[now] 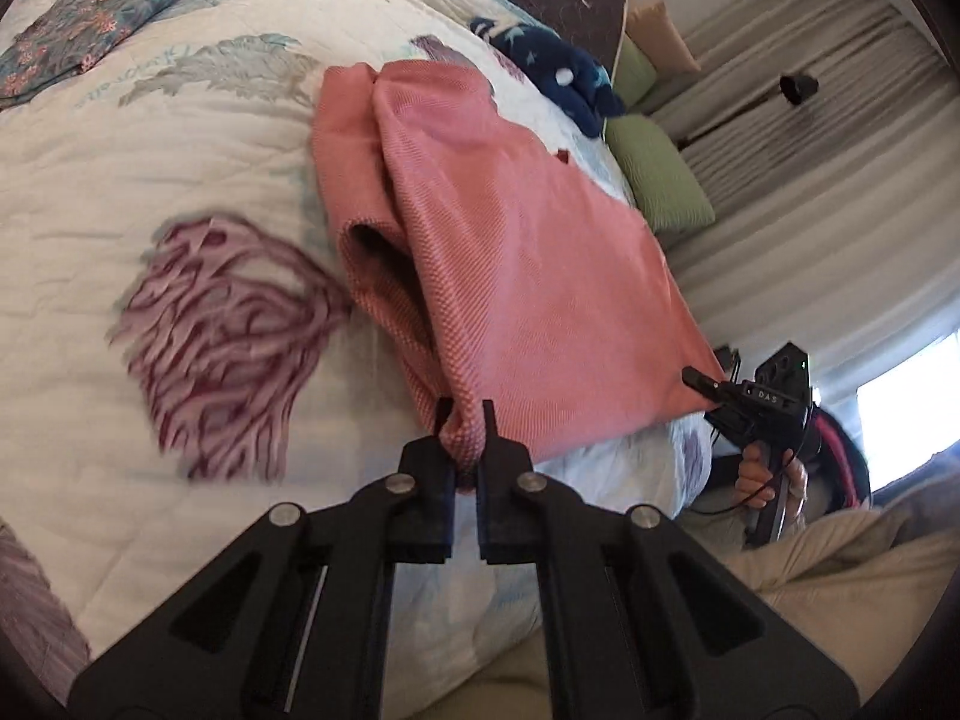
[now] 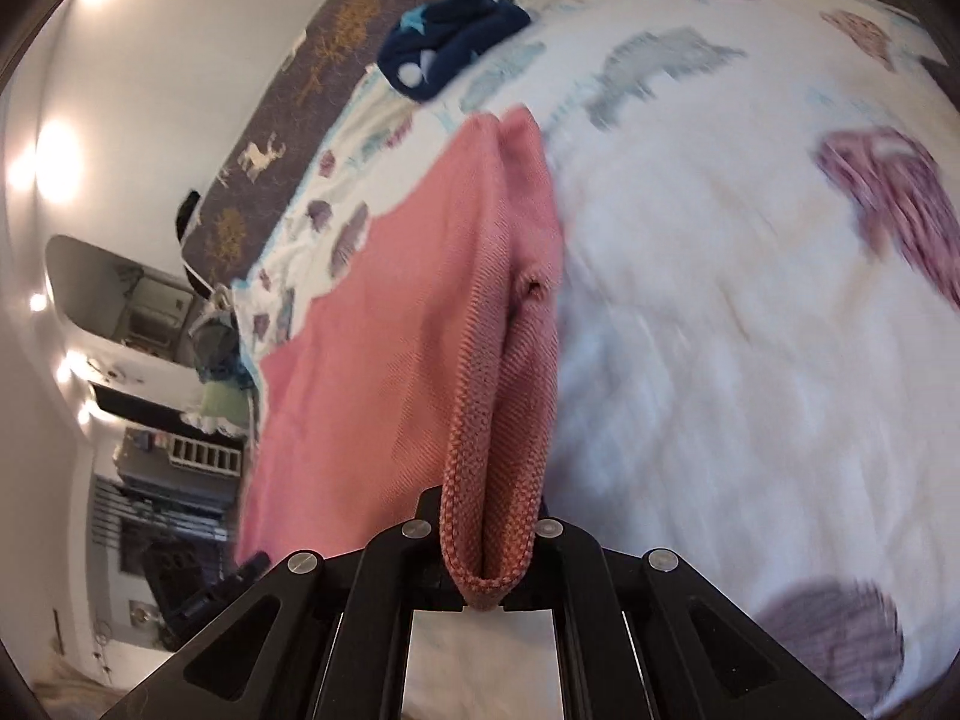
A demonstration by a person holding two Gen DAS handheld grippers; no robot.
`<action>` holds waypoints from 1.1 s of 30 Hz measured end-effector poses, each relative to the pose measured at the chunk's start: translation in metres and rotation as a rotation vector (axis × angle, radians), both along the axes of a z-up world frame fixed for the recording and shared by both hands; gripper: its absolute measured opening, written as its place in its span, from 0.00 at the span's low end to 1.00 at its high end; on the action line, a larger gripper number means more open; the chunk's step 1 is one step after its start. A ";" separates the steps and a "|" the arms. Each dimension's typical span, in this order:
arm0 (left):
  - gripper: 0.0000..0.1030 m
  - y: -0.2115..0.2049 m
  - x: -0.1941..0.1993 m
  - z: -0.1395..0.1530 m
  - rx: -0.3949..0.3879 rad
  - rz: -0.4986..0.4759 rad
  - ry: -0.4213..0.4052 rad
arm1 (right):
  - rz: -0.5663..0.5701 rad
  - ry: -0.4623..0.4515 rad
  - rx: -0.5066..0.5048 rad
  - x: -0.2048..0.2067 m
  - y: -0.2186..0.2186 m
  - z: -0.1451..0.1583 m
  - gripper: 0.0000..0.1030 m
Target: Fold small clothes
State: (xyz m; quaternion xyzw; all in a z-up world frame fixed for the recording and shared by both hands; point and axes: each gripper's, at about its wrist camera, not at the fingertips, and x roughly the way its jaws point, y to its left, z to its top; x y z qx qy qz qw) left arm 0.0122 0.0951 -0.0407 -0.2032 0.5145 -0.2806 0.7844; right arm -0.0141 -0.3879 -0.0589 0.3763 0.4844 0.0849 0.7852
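You are gripping the pink knit garment at two corners: the left gripper and the right gripper are both clenching its near hem, which is stretching between them above the quilted bedspread's near edge while its far end is trailing on the bedspread.

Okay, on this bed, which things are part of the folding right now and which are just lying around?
In the job:
pink garment
left gripper
right gripper

Lying about:
navy star-print garment
floral cloth
green pillows
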 end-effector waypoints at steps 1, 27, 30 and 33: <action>0.09 0.001 -0.001 0.000 0.034 0.006 -0.004 | 0.018 0.018 -0.034 -0.004 0.001 -0.002 0.05; 0.53 -0.034 0.152 0.024 0.237 0.038 -0.241 | 0.109 -0.158 -0.411 0.137 -0.004 0.047 0.39; 0.53 -0.038 0.164 0.016 0.255 0.036 -0.216 | 0.119 -0.137 -0.404 0.154 -0.004 0.037 0.39; 0.53 -0.038 0.170 0.007 0.250 0.033 -0.187 | 0.118 -0.123 -0.383 0.163 -0.006 0.027 0.39</action>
